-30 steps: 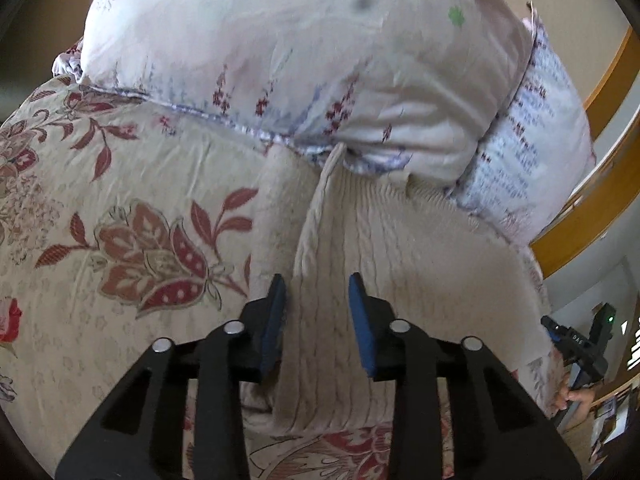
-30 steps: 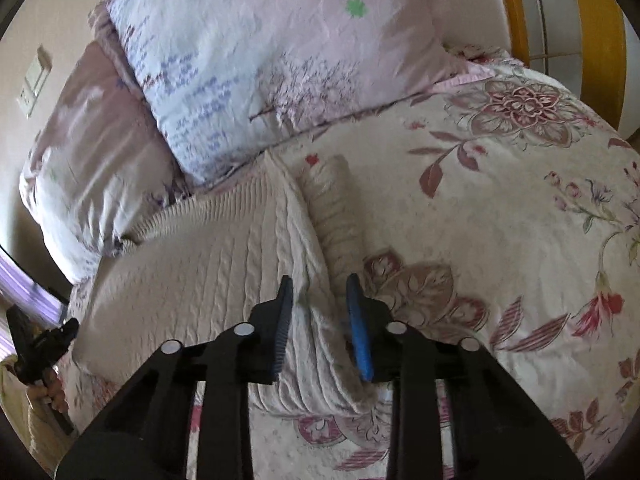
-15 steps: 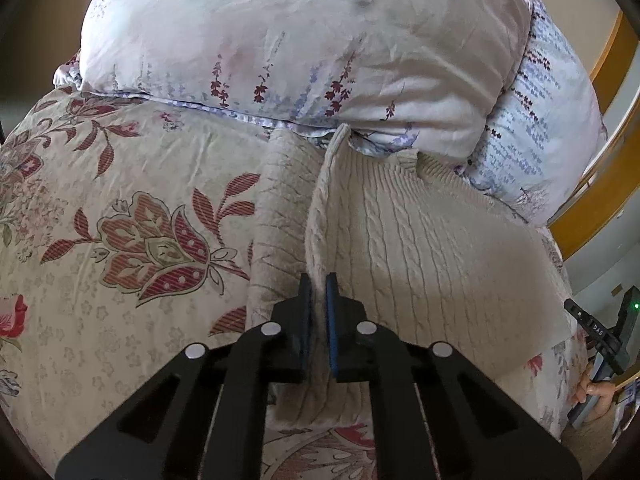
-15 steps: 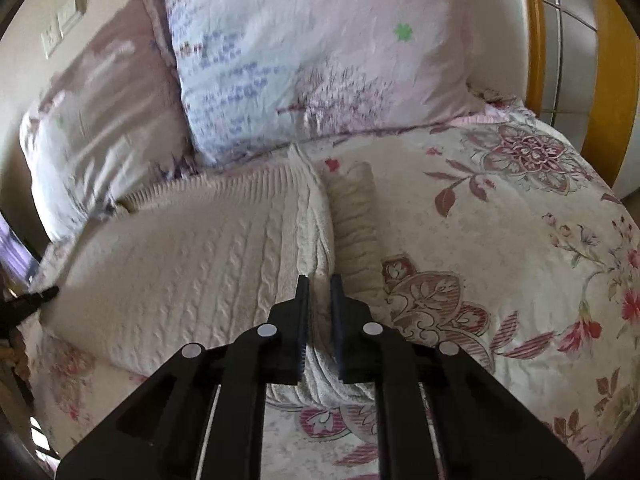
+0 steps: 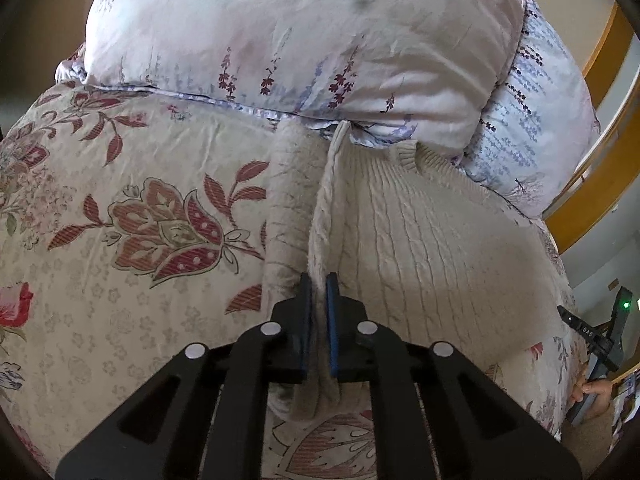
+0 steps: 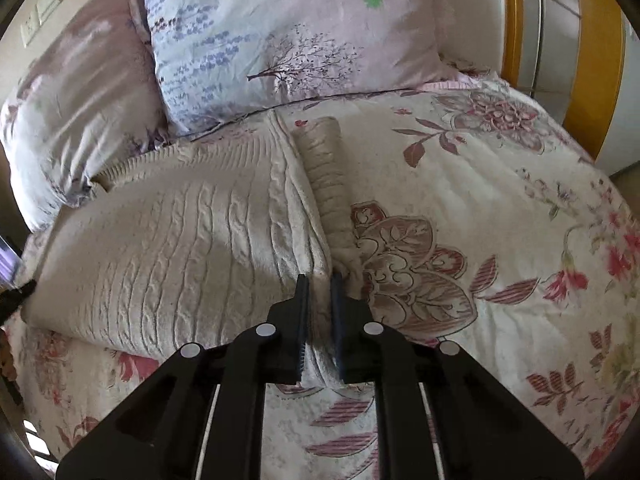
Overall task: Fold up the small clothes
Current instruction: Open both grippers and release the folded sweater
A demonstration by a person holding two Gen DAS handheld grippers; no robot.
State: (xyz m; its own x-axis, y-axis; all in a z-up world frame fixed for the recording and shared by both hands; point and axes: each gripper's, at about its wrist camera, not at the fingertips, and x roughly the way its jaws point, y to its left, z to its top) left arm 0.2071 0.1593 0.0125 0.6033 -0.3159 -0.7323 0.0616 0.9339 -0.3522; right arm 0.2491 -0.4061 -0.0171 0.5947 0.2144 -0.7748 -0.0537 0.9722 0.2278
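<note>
- A cream cable-knit sweater lies on the floral bedspread, its top edge up against the pillows.
- The left gripper pinches the sweater's raised side edge between its blue pads.
- The right gripper pinches the opposite side edge, by the sleeve lying alongside on the bedspread.
- Between the two grips the knit sags in a broad, lifted sheet.
- A wooden bed frame runs along the far side.
</note>
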